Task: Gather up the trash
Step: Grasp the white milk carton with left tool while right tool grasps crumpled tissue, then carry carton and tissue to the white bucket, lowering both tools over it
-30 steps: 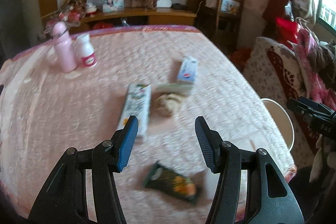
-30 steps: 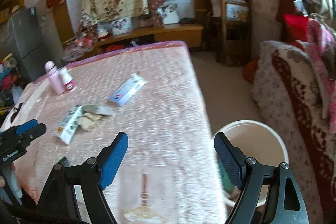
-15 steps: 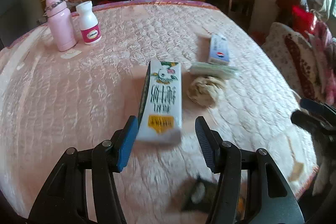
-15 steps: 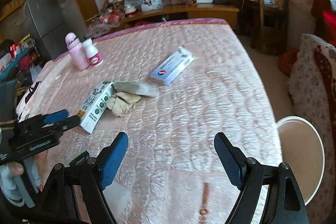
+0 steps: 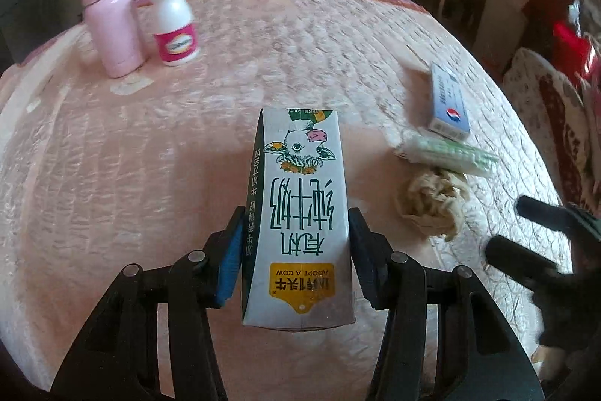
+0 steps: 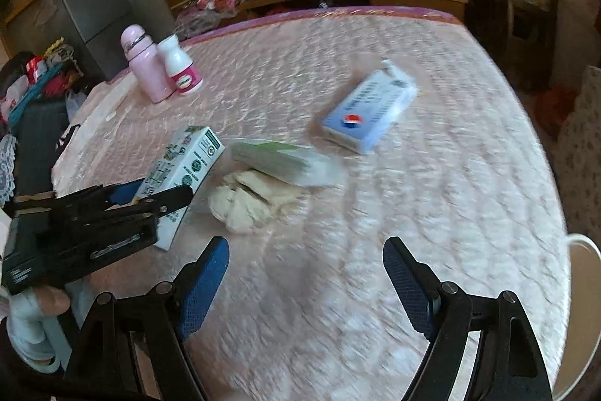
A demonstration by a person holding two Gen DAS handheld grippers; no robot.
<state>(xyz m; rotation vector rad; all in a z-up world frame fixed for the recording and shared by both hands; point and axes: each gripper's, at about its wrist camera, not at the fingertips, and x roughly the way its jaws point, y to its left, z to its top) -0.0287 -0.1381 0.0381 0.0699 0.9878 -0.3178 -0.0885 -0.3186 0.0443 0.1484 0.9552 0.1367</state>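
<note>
Pink quilted cloth over the desk (image 5: 112,175), and flat on it, near its middle, the milk carton (image 5: 300,171), label up, near end pointing back at the left wrist camera. Straddled at that near end by the left tongs (image 5: 296,213), closing, blue pads meeting the two long sides. Best to finish the squeeze square across the narrow width, firm but not crushing, since thin card probably buckles. Worth gripping a little further up the carton so it does not droop, then lifting straight up before swinging away.

Right tongs (image 6: 306,245) wide and holding nothing, low over bare cloth in front of the crumpled paper (image 6: 248,205).

Just right of the carton: that paper wad, touching a flat green-and-white packet (image 6: 278,158); beyond these, apart, a blue-and-white box (image 6: 370,111). Close enough to be brushed if the carton swings right. At the far left corner, a pink flask (image 5: 112,21) and a white bottle (image 5: 174,21), upright, side by side, well clear. Off the desk's right edge, a white bucket rim (image 6: 586,250), likely the bin.
</note>
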